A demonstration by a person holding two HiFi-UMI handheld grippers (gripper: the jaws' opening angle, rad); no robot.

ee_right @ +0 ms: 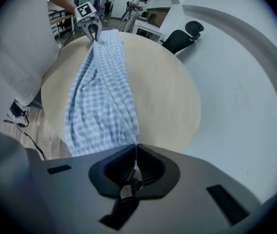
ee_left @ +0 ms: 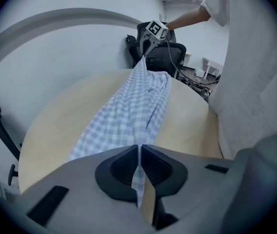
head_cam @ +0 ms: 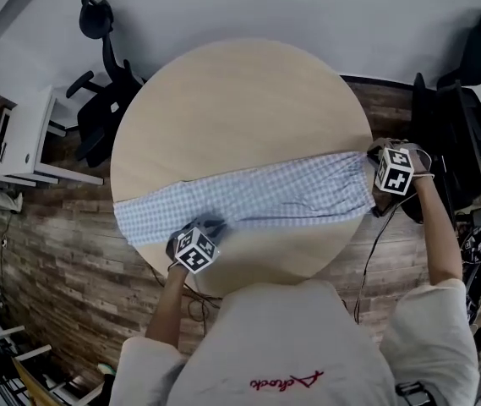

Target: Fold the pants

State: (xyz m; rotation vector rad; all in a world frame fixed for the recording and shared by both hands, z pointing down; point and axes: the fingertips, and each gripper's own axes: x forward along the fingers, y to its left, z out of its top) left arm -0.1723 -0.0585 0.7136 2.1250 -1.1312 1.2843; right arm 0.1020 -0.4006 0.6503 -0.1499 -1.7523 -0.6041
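- A white desk [head_cam: 29, 142] stands on the wood floor [head_cam: 54, 252] at the far left. A black office chair [head_cam: 96, 83] is just beside it, close to the rim of the round table [head_cam: 240, 91].
- The left gripper [head_cam: 211, 227] is over the near-left part of the table and points steeply down. Its jaws are pressed together on a fold of checked cloth, which runs through the narrow slit between the pads and comes out behind them.
- The pants [head_cam: 257, 194], blue-and-white checked, lie stretched in one long band across the near half of the table. They run from the left rim to the right rim. Most of the band rests flat on the tabletop, and the cloth rises off the wood where each gripper has it.
- The right gripper [head_cam: 372, 156] is at the table's right rim, well apart from the left one, and also points steeply down. Its jaws are closed tight on a thin edge of the pants' right end, which is drawn up into a narrow ridge leading to the pads.
- A second black chair [head_cam: 468, 91] stands at the far right, beyond the right gripper.
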